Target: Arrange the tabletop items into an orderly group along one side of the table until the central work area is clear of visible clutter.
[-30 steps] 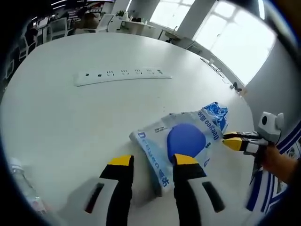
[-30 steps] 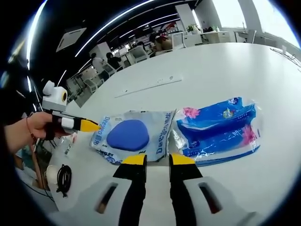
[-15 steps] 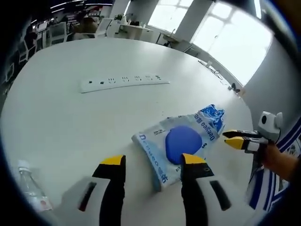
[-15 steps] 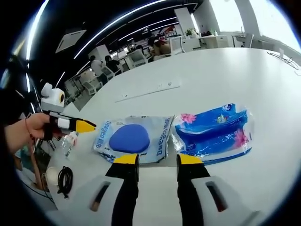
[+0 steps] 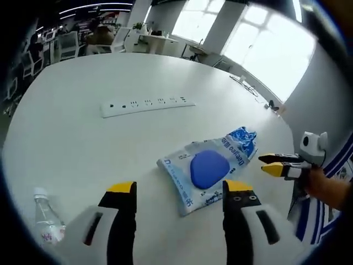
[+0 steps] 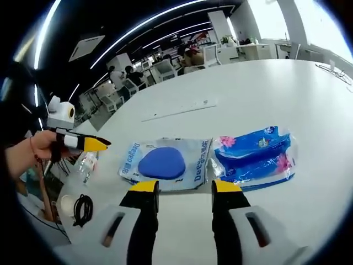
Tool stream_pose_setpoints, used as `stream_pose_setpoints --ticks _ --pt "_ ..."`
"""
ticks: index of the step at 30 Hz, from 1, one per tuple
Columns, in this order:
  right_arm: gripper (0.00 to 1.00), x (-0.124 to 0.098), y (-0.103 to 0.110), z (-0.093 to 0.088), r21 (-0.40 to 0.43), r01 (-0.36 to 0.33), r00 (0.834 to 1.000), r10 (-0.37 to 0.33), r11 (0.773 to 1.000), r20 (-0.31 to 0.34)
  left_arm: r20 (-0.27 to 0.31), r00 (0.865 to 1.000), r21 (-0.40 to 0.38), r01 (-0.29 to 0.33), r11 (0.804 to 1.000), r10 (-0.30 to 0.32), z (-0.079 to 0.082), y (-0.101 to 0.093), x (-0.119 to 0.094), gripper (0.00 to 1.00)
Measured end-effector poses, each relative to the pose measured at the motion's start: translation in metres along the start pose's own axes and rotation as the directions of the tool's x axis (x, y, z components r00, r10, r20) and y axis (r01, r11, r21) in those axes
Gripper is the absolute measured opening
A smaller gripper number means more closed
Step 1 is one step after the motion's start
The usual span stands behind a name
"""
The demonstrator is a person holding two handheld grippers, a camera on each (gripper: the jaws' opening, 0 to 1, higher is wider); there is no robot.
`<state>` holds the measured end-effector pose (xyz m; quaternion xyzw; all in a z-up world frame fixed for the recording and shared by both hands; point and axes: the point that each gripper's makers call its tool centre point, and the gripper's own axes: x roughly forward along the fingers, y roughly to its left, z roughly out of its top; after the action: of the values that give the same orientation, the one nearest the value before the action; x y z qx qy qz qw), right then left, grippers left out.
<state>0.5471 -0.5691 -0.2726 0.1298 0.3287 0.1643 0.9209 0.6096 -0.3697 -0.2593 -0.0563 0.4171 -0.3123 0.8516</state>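
Note:
A clear pack with a blue oval pad (image 5: 207,168) lies flat on the white table (image 5: 83,143), just beyond my left gripper (image 5: 180,187), which is open and holds nothing. Touching its far end is a blue tissue pack (image 5: 242,137). The right gripper (image 5: 271,164) comes in from the right, held by a hand. In the right gripper view the blue oval pack (image 6: 162,163) and the blue tissue pack (image 6: 256,157) lie side by side ahead of my right gripper (image 6: 185,186), open and empty. The left gripper (image 6: 96,144) hovers at the left.
A white power strip (image 5: 146,105) lies farther back on the table (image 6: 287,94); the strip (image 6: 179,110) also sits beyond the packs. A water bottle (image 5: 47,223) lies near the left edge, and the bottle (image 6: 85,164) lies near a black cable coil (image 6: 83,208). Chairs and desks stand behind.
Both grippers have opened wider and drawn back from the packs. The packs stay where they were on the table.

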Motion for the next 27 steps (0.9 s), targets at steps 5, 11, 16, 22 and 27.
stream_pose_setpoints --ticks 5,11,16,22,27 --pt "0.39 -0.002 0.009 0.003 -0.006 -0.014 1.0 0.014 1.0 0.004 0.012 1.0 0.001 -0.002 1.0 0.002 -0.001 -0.001 -0.013 0.72" --pt "0.44 -0.005 0.02 0.007 -0.01 -0.033 0.999 0.033 0.999 0.008 0.019 1.0 -0.005 -0.006 1.0 0.006 -0.005 0.001 -0.027 0.77" --pt "0.46 -0.006 0.028 0.009 -0.018 -0.05 0.999 0.05 0.999 0.01 0.029 1.0 -0.008 -0.009 1.0 0.009 -0.009 0.0 -0.039 0.8" --pt "0.47 -0.01 0.041 0.009 -0.028 -0.069 0.998 0.069 0.997 0.009 0.032 0.999 -0.012 -0.015 1.0 0.016 -0.018 -0.001 -0.053 0.83" --pt "0.47 -0.012 0.052 0.007 -0.04 -0.085 0.996 0.085 0.996 0.005 0.044 0.999 -0.033 -0.024 0.999 0.025 -0.026 0.001 -0.067 0.84"
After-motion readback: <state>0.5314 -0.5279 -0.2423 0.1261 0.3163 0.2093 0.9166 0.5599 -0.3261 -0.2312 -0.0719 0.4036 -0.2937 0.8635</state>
